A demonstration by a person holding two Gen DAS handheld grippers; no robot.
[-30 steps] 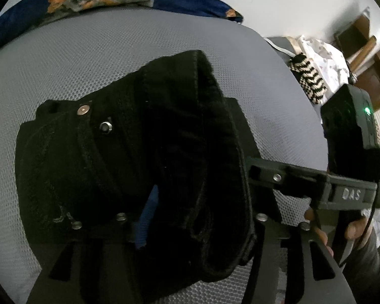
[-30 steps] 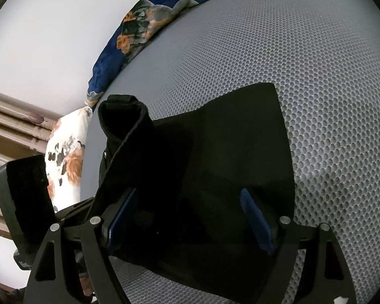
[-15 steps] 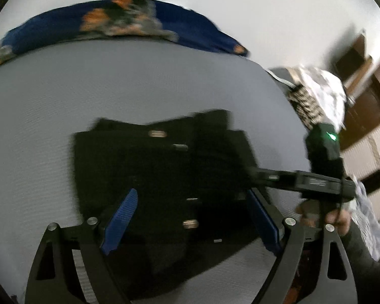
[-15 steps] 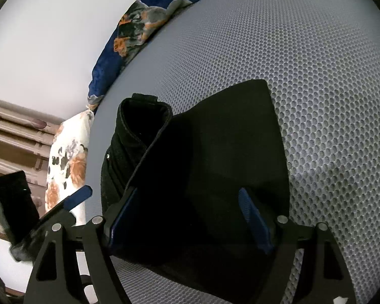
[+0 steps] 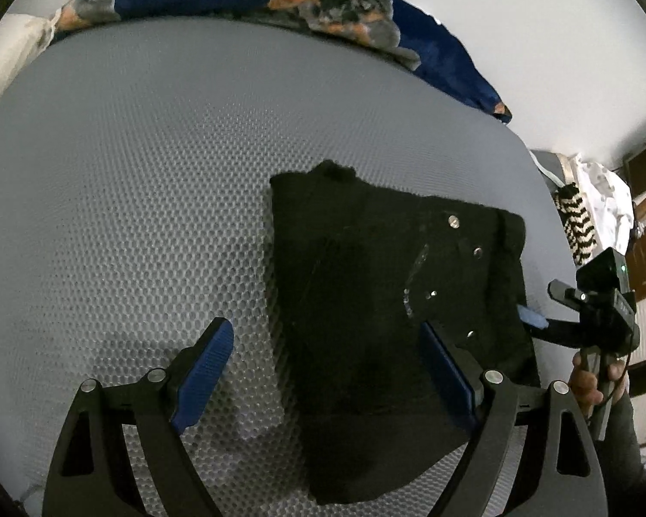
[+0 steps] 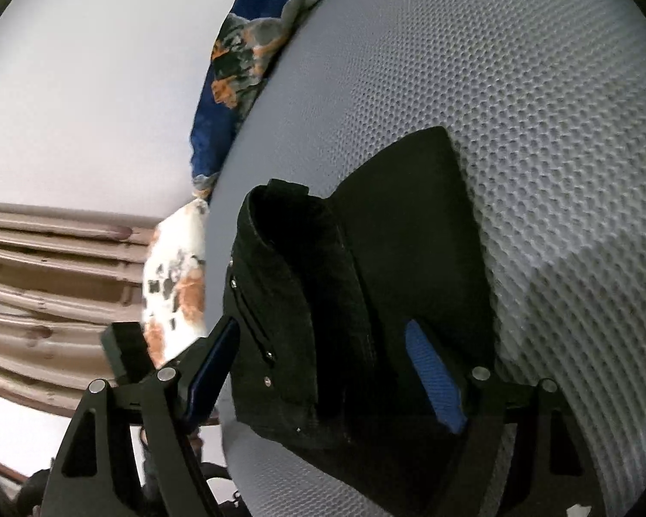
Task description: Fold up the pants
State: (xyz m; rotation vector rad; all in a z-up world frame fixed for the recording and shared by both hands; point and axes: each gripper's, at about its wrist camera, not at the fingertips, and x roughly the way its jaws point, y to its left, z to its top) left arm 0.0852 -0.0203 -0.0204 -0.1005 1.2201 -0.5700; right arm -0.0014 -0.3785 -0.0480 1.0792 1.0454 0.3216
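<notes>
The black pants (image 5: 392,301) lie folded into a compact stack on the grey mesh mattress (image 5: 129,181). Metal rivets show on the top layer. My left gripper (image 5: 327,370) is open and empty above the stack's near left part, one blue pad over the mattress, one over the cloth. In the right wrist view the pants (image 6: 366,301) sit between the blue pads of my right gripper (image 6: 323,370), which is open, its jaws spread around the thick folded edge. The right gripper also shows in the left wrist view (image 5: 534,321) at the stack's right edge.
A blue floral blanket (image 5: 280,0) lies along the mattress's far edge by the white wall. A floral pillow (image 6: 176,284) and a wooden headboard (image 6: 43,280) are to the left in the right wrist view. Clothes (image 5: 581,207) and wooden furniture stand at the right.
My left gripper let go of the thick pants fold, opened, and pulled back and up. The fold now lies flat on the stack. My right gripper stays open around the pants.
</notes>
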